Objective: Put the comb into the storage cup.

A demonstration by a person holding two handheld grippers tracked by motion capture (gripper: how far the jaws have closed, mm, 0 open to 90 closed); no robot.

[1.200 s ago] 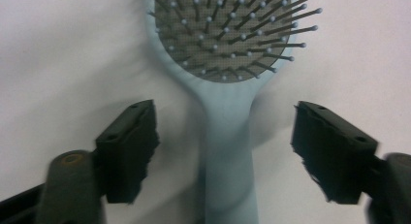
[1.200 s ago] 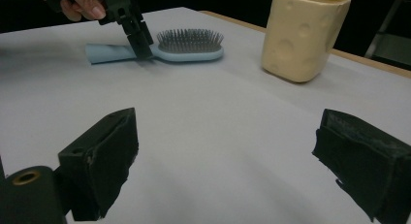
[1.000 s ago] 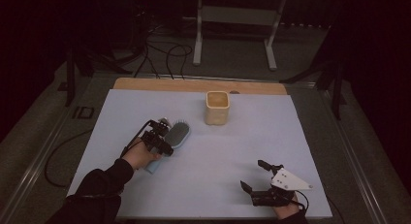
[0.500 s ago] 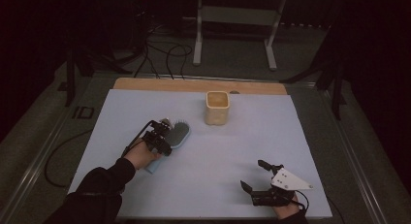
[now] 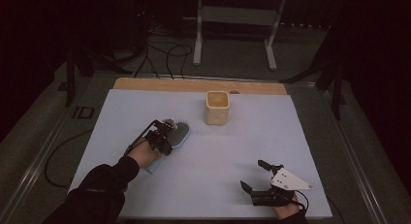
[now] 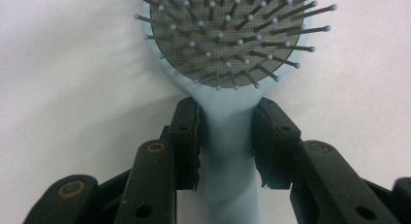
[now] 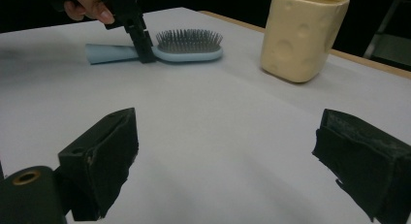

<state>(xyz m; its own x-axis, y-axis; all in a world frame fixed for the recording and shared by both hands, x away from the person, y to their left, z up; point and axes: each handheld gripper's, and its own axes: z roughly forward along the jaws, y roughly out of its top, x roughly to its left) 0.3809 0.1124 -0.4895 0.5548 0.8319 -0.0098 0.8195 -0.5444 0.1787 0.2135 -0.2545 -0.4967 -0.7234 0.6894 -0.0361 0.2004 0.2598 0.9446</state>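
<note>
A light blue hairbrush (image 6: 228, 35) lies bristles up on the white table sheet, left of centre (image 5: 178, 132). My left gripper (image 6: 227, 112) points down at the brush's neck, where head meets handle. Its jaws have just been closing, and both pads now press the handle's sides. The right gripper view shows that gripper (image 7: 138, 44) standing on the brush (image 7: 189, 47) with a hand above it. My right gripper (image 5: 253, 174) rests near the table's front right, open, with nothing between its jaws (image 7: 228, 141).
A cream, cheese-patterned cup (image 5: 217, 107) stands upright behind the middle of the white sheet (image 5: 271, 132), to the right of the brush (image 7: 303, 37). A wooden strip runs along the table's far edge (image 5: 194, 84). Cables and a metal stand's legs lie on the floor beyond.
Both hands keep their places. The left gripper's jaws look drawn in closer around the brush handle; the brush has not moved.
</note>
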